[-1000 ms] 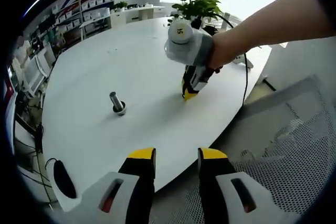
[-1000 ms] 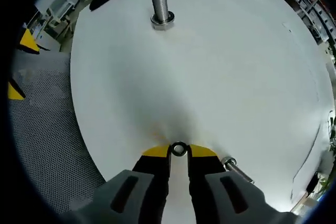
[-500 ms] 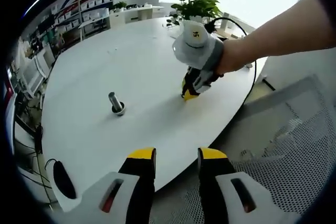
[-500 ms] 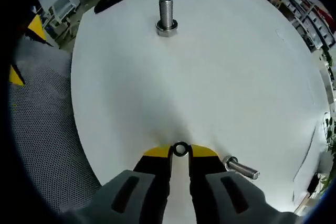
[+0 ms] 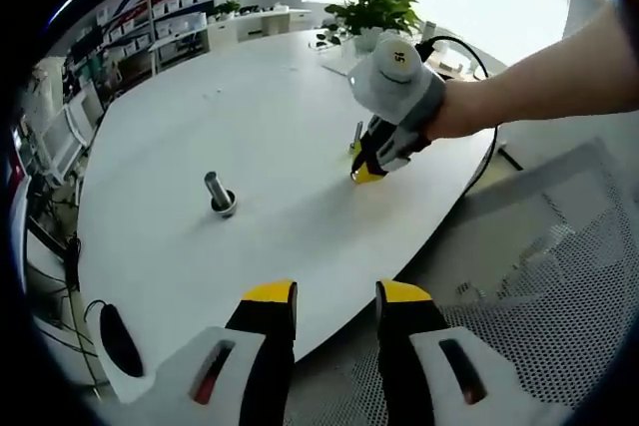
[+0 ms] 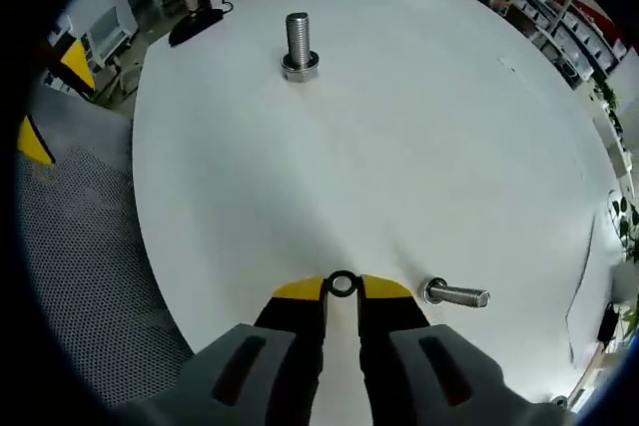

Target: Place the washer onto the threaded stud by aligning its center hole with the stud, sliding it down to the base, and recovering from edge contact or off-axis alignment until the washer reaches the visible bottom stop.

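- The right tool (image 6: 341,288) is pinching the washer (image 6: 341,284) between its yellow tips, just above the white worktop (image 6: 449,147).
- The stud (image 6: 299,45) is standing upright far ahead of this tool, a little to its left.
- A loose bolt (image 6: 456,295) is lying on its side just right of the tool's tips.
- The left tool (image 5: 334,294) is hanging near the worktop's edge with its tips apart, gripping nothing.
- The stud (image 5: 219,193) is sitting ahead of it, to the left.
- A hand (image 5: 449,112) is holding the right tool (image 5: 365,173) ahead to the right.
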{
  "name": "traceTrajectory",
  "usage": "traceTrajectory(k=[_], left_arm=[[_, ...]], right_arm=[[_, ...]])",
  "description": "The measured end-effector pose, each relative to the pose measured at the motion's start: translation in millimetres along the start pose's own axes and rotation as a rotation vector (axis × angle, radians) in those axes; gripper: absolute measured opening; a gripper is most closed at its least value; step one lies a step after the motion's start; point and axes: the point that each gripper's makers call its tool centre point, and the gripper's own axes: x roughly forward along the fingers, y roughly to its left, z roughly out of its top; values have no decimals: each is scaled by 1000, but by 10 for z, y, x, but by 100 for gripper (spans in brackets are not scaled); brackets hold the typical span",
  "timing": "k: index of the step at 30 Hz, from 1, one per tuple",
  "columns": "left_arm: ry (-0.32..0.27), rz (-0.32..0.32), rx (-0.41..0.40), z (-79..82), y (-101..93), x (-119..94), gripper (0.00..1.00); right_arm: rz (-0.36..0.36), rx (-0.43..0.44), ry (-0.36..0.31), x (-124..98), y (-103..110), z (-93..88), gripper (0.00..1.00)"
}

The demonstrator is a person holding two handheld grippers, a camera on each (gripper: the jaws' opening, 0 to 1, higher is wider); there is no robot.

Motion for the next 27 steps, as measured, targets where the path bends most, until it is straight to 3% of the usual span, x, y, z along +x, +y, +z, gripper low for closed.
traceTrajectory(k=[14,27], left_arm=[[-7,1,-1,14,7,-6,30],[-10,-4,2,22,-4,-7,30]], right_arm=[[-82,98,-56,-370,-380,-169,13],[-150,84,-121,-591,-595,-13,13]])
